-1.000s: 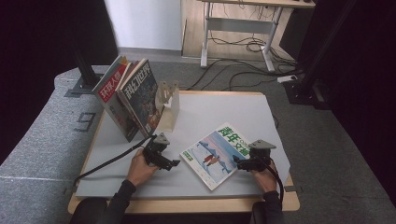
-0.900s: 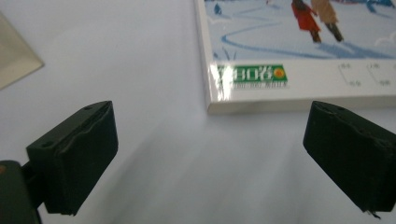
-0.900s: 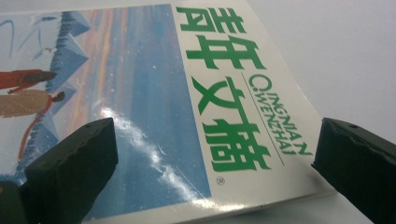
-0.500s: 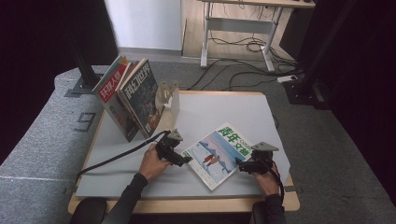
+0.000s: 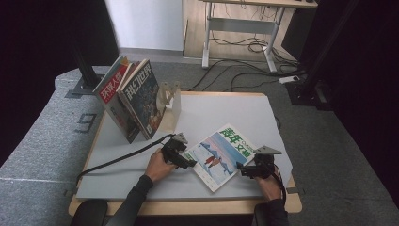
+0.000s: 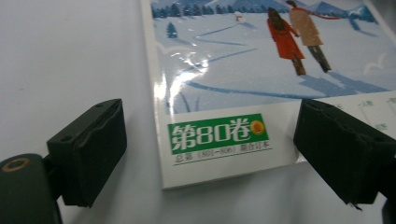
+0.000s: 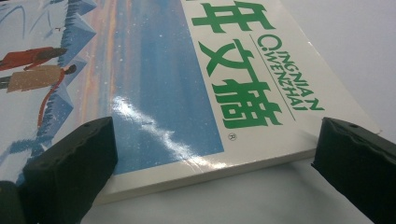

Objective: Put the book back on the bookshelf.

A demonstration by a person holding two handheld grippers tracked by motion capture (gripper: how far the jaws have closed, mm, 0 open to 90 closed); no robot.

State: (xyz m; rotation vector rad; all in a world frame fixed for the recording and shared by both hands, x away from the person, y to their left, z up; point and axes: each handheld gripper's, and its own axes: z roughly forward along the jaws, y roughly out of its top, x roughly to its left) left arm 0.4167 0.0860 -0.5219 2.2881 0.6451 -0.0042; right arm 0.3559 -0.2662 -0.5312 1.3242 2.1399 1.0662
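A magazine [image 5: 221,155] with a snowy cover and green characters lies flat on the white table, turned at an angle. My left gripper [image 5: 188,162] is at its near left corner. In the left gripper view the green-labelled corner [image 6: 219,140] lies between the two jaws; they have just been closing a little, but the pads stand apart from the paper. My right gripper [image 5: 242,168] is at the magazine's right side. In the right gripper view its open jaws straddle the cover's edge [image 7: 205,163] without touching it.
Two more magazines [image 5: 141,101] stand leaning against a pale wooden stand [image 5: 170,99] at the table's back left. Bare table top [image 5: 226,108] lies behind the flat magazine. The left gripper's cable [image 5: 122,157] trails leftward across the table.
My left hand has moved right, up to the magazine's near left corner. The right gripper has stayed at the right side, and the magazine has not moved.
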